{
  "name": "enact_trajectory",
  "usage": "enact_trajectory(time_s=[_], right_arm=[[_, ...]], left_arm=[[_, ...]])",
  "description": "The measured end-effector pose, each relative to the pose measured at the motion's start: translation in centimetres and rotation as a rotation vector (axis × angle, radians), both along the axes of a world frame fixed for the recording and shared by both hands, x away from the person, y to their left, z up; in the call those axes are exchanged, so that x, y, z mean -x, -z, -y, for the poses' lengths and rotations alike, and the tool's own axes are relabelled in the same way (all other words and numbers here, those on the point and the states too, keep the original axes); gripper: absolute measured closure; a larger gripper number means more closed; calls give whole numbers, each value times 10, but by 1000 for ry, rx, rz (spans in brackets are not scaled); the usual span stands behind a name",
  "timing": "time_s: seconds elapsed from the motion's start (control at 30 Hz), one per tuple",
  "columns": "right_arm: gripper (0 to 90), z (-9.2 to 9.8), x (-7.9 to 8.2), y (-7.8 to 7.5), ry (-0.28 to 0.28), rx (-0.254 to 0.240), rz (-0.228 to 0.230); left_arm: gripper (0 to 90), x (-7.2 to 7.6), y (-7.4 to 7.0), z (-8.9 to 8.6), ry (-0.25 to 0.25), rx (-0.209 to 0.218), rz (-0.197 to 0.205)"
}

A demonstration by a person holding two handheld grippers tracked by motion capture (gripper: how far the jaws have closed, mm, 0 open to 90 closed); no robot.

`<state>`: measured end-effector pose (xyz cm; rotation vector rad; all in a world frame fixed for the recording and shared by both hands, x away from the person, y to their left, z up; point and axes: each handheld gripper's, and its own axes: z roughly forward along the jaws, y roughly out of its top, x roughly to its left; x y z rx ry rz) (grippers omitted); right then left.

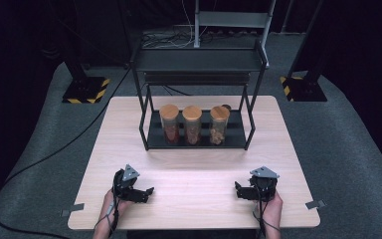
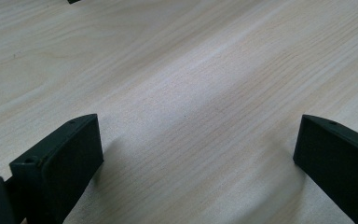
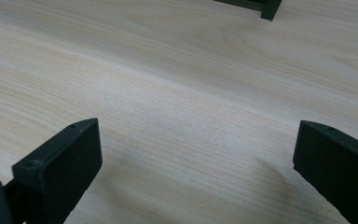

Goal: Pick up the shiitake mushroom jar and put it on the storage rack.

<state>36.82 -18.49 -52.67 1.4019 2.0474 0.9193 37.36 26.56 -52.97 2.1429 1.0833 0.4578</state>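
Observation:
Three glass jars with wooden lids stand side by side on the lower shelf of a black metal rack (image 1: 151, 144): a left jar (image 1: 169, 124) with reddish contents, a middle jar (image 1: 192, 124), and a right jar (image 1: 219, 124) with pale contents. My left gripper (image 1: 149, 193) rests low over the near left of the wooden table (image 1: 194, 174), open, nothing between its jaws (image 2: 198, 154). My right gripper (image 1: 238, 190) sits at the near right, also open and empty (image 3: 196, 154). Both are well short of the rack.
The rack has an upper shelf (image 1: 199, 59) above the jars. A small dark object (image 1: 226, 106) sits behind the right jar. A rack foot (image 3: 268, 8) shows at the top of the right gripper view. Grey carpet, cables and stand bases surround the table.

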Motion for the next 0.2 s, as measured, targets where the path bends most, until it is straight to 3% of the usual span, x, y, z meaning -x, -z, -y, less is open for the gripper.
enact_trajectory(time_s=[0.2], right_arm=[[0,1,7,-2,-24,-15,68]], left_arm=[[5,0,0,0,-2,-2,0]])
